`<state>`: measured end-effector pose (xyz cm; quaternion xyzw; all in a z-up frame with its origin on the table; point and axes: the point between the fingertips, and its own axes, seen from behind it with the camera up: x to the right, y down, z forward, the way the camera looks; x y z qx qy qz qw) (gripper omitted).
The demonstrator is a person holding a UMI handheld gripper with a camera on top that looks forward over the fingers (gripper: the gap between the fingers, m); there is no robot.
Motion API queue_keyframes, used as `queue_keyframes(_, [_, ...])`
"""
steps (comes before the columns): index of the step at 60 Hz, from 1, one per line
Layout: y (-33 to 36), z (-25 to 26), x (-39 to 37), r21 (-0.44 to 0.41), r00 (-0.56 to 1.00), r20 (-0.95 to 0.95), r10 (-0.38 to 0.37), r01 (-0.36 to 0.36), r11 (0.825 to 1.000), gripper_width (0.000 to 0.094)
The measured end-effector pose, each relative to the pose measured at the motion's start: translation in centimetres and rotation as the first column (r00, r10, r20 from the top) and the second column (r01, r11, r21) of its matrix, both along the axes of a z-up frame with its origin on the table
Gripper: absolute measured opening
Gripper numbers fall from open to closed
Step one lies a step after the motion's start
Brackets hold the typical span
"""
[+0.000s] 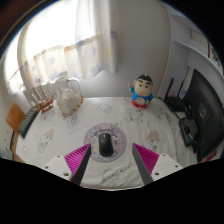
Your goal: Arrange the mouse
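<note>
A black mouse (106,145) lies on a round patterned mouse mat (106,137) on the white-clothed table (150,125). My gripper (112,166) stands open, its magenta pads (77,158) spread wide to either side. The mouse sits just ahead of the fingertips, in line with the gap between them, touched by neither finger.
A glass jug (68,96) stands at the back left of the table, with a rack (41,98) beside it. A blue and yellow toy figure (141,93) stands at the back right. A dark chair and monitor (200,105) are at the right; curtained windows (70,45) lie behind.
</note>
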<state>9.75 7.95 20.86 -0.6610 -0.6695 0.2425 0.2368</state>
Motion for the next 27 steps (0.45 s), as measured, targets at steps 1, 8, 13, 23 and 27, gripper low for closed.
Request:
queue_keyframes(1, [0.2, 0.7, 0.3, 0.001, 1.000, -0.007, -0.003, 0.003, 1.000, 0.0855])
queue_keyframes(8, [1.5, 2.7, 1.9, 0.020, 0.999, -0.037, -0.017, 0.018, 1.000, 0.0854])
queue_keyframes(13, [2.4, 3.0, 2.5, 0.054, 0.999, -0.046, -0.023, 0.025, 0.998, 0.0855])
queue_keyframes(23, [3.0, 2.0, 3.4, 0.048, 0.999, -0.028, -0.046, 0.048, 0.998, 0.0854])
queue_keyframes(27, [2.8, 1.7, 3.7, 0.046, 0.999, -0.024, -0.041, 0.042, 0.998, 0.0855])
